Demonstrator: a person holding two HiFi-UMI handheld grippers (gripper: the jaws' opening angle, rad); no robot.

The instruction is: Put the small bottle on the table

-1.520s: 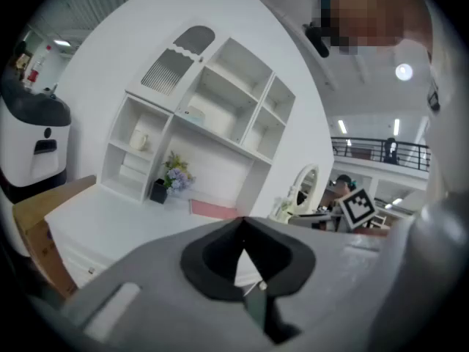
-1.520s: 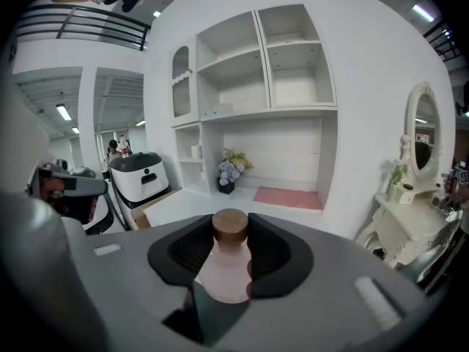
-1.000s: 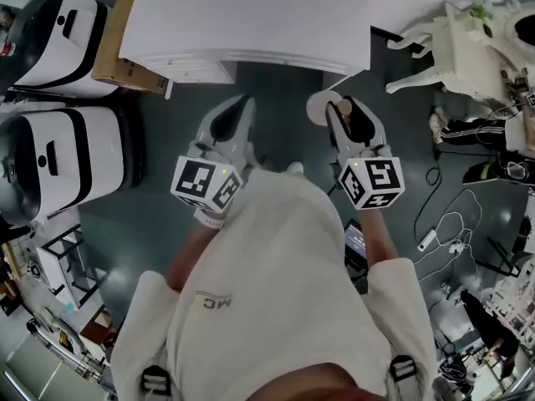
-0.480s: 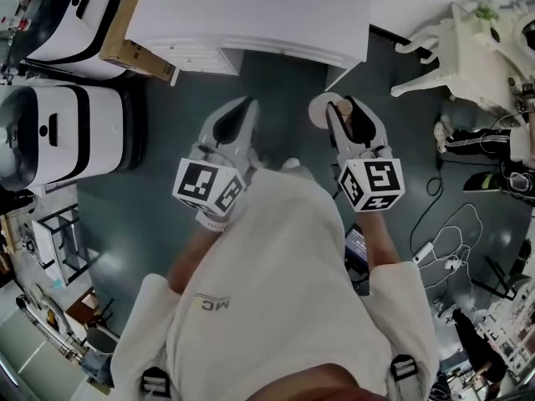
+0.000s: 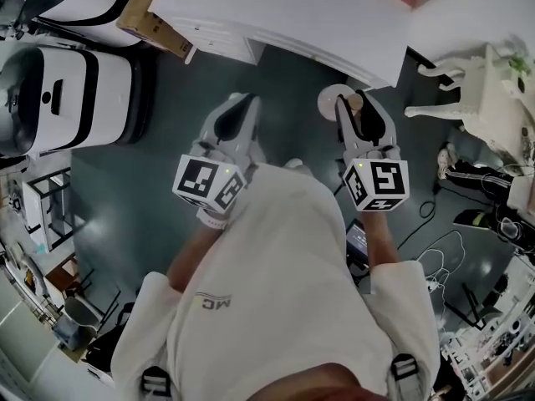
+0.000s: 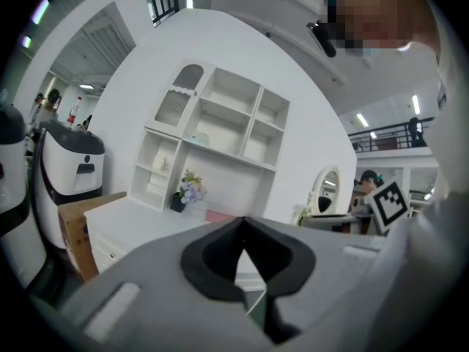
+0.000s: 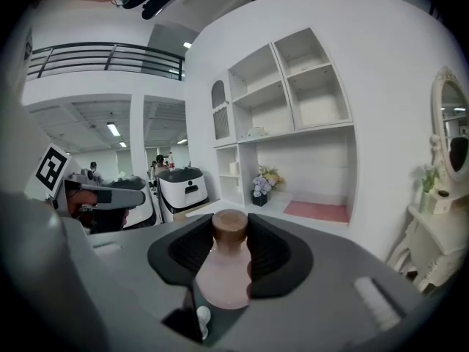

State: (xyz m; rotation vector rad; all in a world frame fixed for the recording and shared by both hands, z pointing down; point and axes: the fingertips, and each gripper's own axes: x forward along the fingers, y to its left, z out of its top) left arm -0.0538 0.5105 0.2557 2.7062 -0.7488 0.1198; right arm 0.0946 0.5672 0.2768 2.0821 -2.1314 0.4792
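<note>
small bottle (image 7: 226, 277): pale pink, with a rounded body that narrows to a short neck, closed by a brown cylindrical cap (image 7: 229, 228). in the right gripper view it stands upright between the two dark pads of the right gripper (image 7: 230, 242). the cap sits level with the front of the pads and the body bulges out below them, towards the camera. the right gripper is clamped on the small bottle, its pads pressed against the neck and shoulders from both sides.

in the head view the right gripper (image 5: 355, 111) is held out in front of the person. a pale round shape with a brown spot beside it shows at its tips, probably the small bottle (image 5: 333, 101) seen from above. it hangs over the dark floor (image 5: 292, 90), just short of the near edge of the white desk (image 5: 284, 11) and not touching it.

the left gripper (image 6: 243, 229) has its jaws together, the tips meeting with nothing between them. in the head view the left gripper (image 5: 242, 107) is beside the right one, apart from it and likewise over the floor before the desk's near edge.
</note>
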